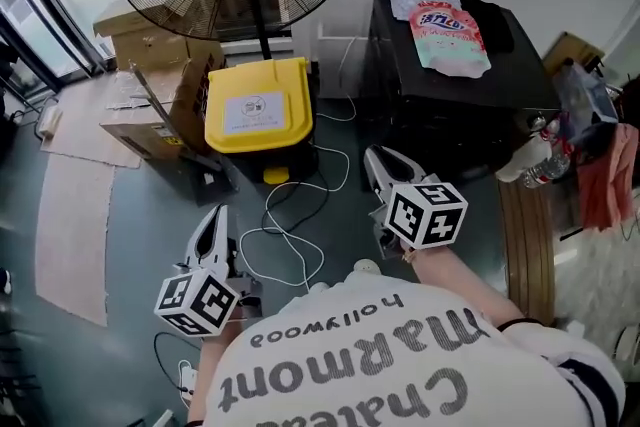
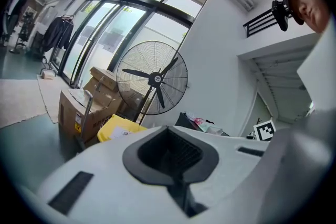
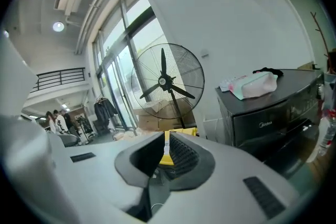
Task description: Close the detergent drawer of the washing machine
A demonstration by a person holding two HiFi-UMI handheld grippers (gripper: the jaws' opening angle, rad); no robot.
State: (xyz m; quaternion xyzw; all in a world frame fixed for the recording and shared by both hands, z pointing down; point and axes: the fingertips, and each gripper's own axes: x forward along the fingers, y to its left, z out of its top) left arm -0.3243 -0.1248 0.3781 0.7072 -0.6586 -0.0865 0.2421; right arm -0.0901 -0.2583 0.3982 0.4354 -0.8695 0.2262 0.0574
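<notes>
While your left gripper (image 1: 218,213), lower left, is clenched empty, your right gripper (image 1: 375,155), centre, is barely ajar, also empty.

White shirt (image 1: 400,370) with dark lettering, grey left tongs (image 1: 217,215), right tongs (image 1: 373,156), black-and-white marker cubes (image 1: 427,213)

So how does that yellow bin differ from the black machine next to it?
The yellow bin is bright and low; the black machine is dark, taller and wider. The bin's lid bears only a white label; the machine's top holds a pink pouch. Both stand on the grey floor.
</notes>
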